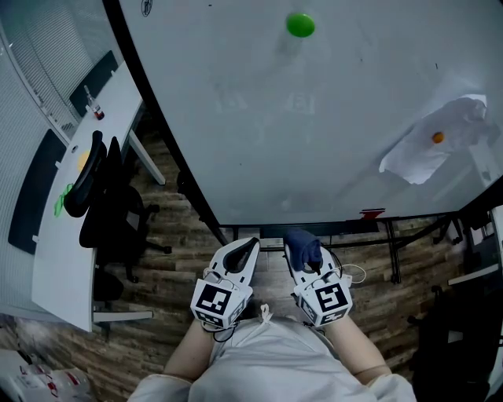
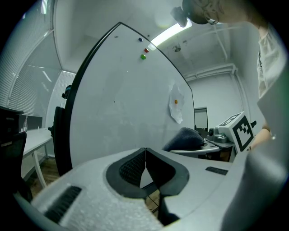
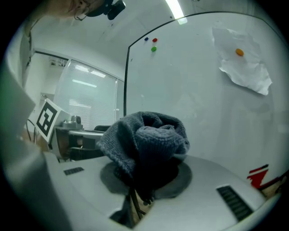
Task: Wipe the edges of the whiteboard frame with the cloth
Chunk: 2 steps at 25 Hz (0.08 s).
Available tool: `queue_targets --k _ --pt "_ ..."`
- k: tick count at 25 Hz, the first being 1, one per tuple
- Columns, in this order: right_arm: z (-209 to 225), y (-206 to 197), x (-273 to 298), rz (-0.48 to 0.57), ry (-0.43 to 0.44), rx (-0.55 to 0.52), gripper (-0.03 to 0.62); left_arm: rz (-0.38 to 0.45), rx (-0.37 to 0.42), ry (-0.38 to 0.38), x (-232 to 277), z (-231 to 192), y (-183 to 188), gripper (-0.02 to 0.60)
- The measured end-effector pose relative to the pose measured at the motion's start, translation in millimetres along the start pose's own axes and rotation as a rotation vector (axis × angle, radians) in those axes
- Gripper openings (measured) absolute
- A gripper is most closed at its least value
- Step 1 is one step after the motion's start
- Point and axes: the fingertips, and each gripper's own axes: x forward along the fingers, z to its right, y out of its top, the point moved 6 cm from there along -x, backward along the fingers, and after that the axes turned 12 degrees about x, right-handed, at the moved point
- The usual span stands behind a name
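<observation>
Dark blue-grey knitted fabric, the cloth (image 3: 144,142), is bunched into a thick, rounded wad with deep folds. It sits in the right hand-held gripper (image 1: 305,253), whose jaws are clamped on its lower part so that most of the wad bulges out above and in front of them. In the head view the cloth lies just below the whiteboard (image 1: 314,118), close to the bottom run of the black frame (image 1: 161,126); I cannot tell whether it touches that edge.

The left hand-held gripper (image 2: 145,158) is pressed together, its dark pads meeting at the tips with nothing between them. It hangs just left of the right one, also below the whiteboard's bottom edge and pointing towards it.

On the whiteboard a green magnet (image 1: 299,24) sits near the top, and to the right an orange magnet (image 1: 438,137) pins a crumpled sheet of paper (image 1: 424,153). Left of the whiteboard stands a white bench (image 1: 59,259) with a black chair (image 1: 110,208) beside it. Below the whiteboard is a wooden floor (image 1: 177,263).
</observation>
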Motion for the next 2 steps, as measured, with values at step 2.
queue_targets --k 2 --pt "0.9 -3.2 0.0 -0.012 -0.005 0.017 0.075 -0.002 -0.002 0.005 1.4 -0.7 0.5 0.018"
